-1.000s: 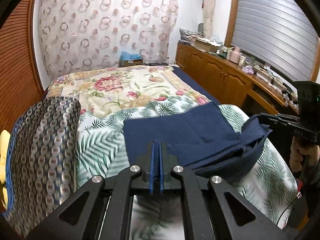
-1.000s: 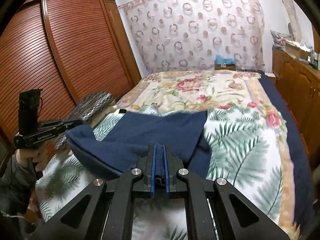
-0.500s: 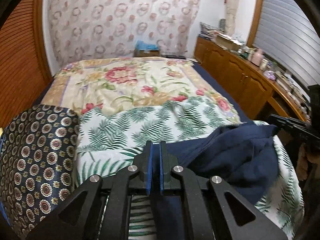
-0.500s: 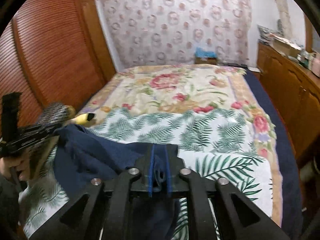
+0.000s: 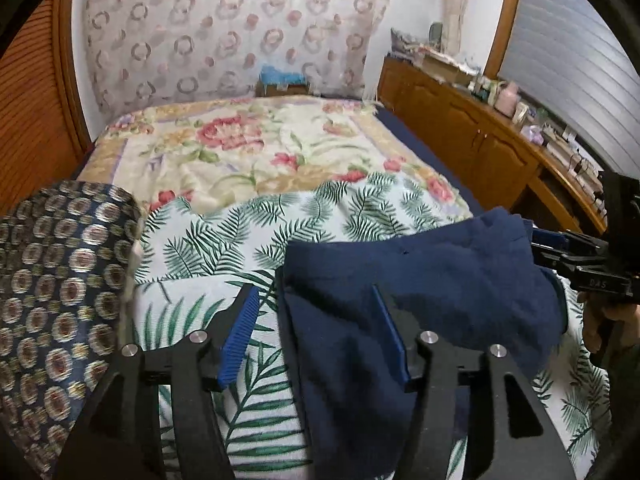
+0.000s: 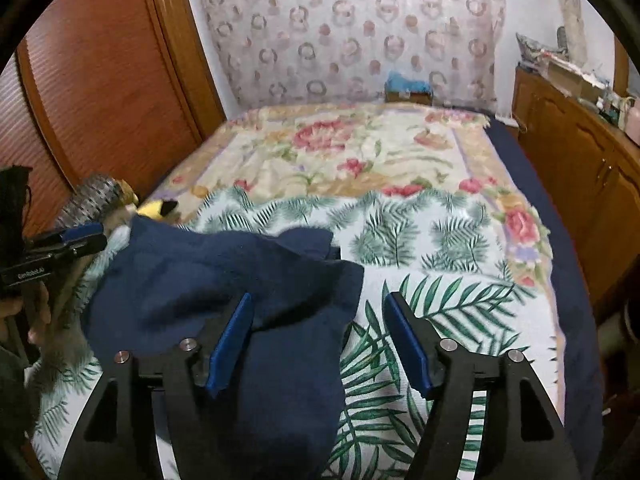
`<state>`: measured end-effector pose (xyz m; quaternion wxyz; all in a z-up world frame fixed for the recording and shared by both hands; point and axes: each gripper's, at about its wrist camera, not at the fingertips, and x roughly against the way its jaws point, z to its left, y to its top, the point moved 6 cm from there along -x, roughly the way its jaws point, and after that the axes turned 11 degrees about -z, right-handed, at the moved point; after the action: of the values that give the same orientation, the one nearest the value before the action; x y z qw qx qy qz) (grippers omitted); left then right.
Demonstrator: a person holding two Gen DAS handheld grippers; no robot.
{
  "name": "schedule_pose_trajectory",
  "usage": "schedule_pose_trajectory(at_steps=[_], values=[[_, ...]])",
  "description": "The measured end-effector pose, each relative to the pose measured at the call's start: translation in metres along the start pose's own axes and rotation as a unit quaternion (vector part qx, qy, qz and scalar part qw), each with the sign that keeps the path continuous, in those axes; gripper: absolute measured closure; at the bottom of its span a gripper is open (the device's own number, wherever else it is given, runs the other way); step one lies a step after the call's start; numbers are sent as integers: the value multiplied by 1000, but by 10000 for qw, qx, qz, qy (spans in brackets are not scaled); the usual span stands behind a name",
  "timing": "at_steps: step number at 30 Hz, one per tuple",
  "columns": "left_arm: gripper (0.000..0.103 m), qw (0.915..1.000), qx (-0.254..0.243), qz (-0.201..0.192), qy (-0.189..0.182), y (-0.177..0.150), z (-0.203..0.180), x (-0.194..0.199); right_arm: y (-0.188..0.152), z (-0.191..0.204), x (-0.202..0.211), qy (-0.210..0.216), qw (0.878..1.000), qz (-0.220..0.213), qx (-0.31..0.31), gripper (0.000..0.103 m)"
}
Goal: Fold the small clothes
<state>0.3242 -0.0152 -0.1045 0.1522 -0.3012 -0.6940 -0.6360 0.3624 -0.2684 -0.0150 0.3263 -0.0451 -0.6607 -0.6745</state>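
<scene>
Both tools just let go: left tool point(image 5: 316, 332) and right tool point(image 6: 320, 340) now spread wide. Navy garment point(image 5: 420, 280) dropped folded on the bed point(image 5: 248, 240). Fold done; smooth next.

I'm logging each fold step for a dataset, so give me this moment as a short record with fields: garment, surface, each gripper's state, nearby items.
garment: navy cloth, bunched in a loose fold on the bed
surface: palm-leaf sheet over a floral blanket
left gripper: fingers open, cloth between them
right gripper: fingers open, cloth edge between them
nearby: patterned pillow left of the cloth; yellow toy beside it
fold status: not flat yet
</scene>
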Motion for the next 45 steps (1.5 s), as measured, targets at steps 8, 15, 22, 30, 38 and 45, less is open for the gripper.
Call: schedule_pose_trajectory(at_steps=[8, 15, 22, 30, 38, 45], values=[[45, 9989, 39, 450, 103, -14, 10, -30, 1, -9, -32, 140, 9984, 348, -422, 28], [45, 9988, 136, 461, -37, -20, 11, -33, -1, -5, -38, 383, 9985, 291, -266, 38], [83, 9979, 248, 458, -393, -18, 5, -34, -8, -5, -41, 989, 9941, 289, -333, 79], [95, 9978, 298, -271, -517, 5, -8, 26, 5, -2, -3, 1091, 9934, -323, -152, 86], [95, 9908, 182, -1277, -407, 31, -14, 125, 32, 23, 55, 1254, 9861, -1045, 307, 87], [95, 9839, 281, -1767, 57, 30, 20, 194, 59, 71, 80, 1695, 9706, -1302, 1104, 87]])
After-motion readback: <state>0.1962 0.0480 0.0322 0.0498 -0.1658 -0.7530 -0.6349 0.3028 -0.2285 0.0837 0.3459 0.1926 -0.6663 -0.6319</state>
